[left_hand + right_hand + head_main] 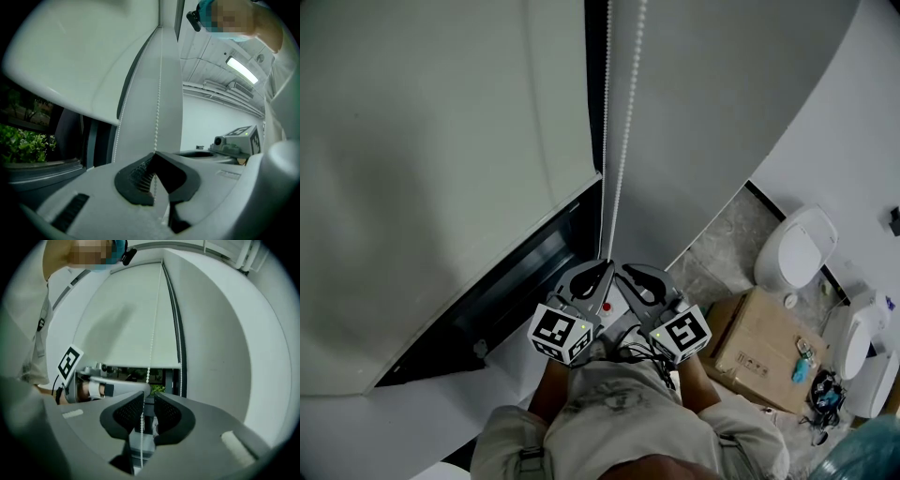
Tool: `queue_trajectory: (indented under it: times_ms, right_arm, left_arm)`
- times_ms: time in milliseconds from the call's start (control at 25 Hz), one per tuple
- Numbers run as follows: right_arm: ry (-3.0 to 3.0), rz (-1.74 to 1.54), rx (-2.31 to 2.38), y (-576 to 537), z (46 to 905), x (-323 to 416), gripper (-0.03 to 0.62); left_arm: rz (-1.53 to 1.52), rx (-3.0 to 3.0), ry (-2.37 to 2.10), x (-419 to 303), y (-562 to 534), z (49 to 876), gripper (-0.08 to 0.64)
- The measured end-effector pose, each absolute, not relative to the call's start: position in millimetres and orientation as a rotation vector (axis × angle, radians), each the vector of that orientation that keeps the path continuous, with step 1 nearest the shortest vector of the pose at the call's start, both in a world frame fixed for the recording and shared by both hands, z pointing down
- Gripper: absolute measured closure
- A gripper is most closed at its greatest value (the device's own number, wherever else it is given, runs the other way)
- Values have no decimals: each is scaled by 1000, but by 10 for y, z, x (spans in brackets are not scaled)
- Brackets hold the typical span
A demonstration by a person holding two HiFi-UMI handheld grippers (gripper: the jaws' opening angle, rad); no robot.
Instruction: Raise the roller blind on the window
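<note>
As it hangs, chain [151, 352] threads right hand-held gripper [148, 398].

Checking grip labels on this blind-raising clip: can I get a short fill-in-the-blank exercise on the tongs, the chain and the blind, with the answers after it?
1. The left tongs are ____ on the bead chain.
2. The right tongs stand ____, with the chain running free between them.
3. The roller blind covers all but a strip at the ____ of the window.
Missing words: shut; open; bottom.
</note>
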State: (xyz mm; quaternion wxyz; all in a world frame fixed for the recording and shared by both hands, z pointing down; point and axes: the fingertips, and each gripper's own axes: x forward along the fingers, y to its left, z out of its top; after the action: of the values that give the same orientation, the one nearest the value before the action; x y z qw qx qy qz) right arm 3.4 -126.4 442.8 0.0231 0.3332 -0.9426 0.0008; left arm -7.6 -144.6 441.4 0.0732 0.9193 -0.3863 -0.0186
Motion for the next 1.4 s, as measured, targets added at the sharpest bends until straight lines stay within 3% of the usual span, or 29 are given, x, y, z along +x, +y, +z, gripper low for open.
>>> queue_trajectory:
  times_ms: [1000,1160,1400]
  right_arm:
    - [-3159,-311,909,-1424,2871,-154,480]
    - [-3140,-281,921,-1517,2869,-187,550]
    - [-3148,-183,951,-1532,2857,-158,578]
  left_arm:
    - [-54,2766,-1174,-18,-1423,4423,549]
    - [-56,2765,-1175,-31,-1449,4425,549]
    - [-53,2767,-1185,-39,-1428,4406,549]
